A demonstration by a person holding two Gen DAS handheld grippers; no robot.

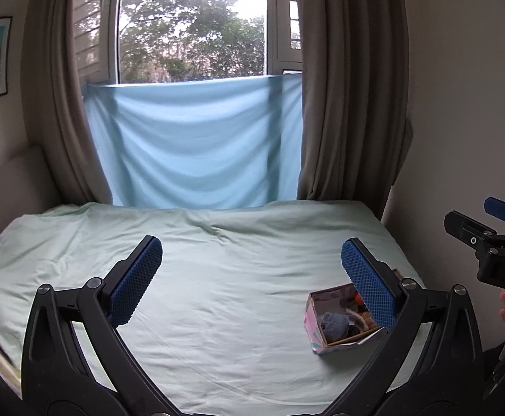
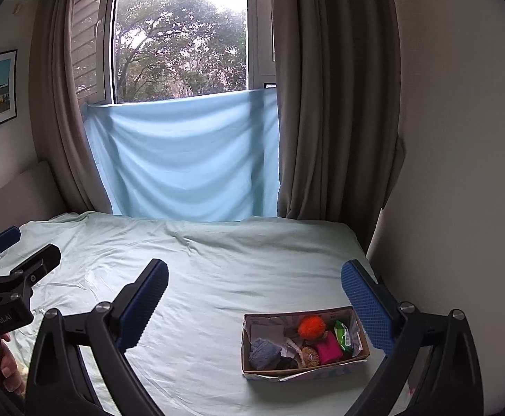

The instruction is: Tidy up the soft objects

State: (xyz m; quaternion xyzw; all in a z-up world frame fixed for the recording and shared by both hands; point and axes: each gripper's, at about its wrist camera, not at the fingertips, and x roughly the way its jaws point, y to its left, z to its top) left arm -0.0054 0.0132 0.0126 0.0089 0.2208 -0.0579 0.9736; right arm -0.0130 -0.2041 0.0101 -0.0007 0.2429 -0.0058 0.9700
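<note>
A small open cardboard box [image 2: 249, 346] sits on the pale green bed sheet [image 2: 217, 277] at the near right. It holds several soft things: an orange pom-pom [image 2: 311, 326], a pink piece [image 2: 328, 352], a green packet [image 2: 343, 336], a grey-blue yarn ball [image 2: 264, 348] and a brown fuzzy ball [image 2: 310, 356]. My right gripper [image 2: 254, 287] is open and empty above the bed, the box near its right finger. My left gripper [image 1: 252, 267] is open and empty; its right finger hides part of the box [image 1: 313, 326]. The right gripper's side shows at the left view's right edge [image 1: 484, 235].
A light blue cloth [image 2: 183, 159] hangs over the window's lower half beyond the bed. Brown curtains [image 2: 335, 104] hang at both sides. A wall [image 2: 460, 173] borders the bed on the right, a padded headboard [image 2: 13, 194] on the left.
</note>
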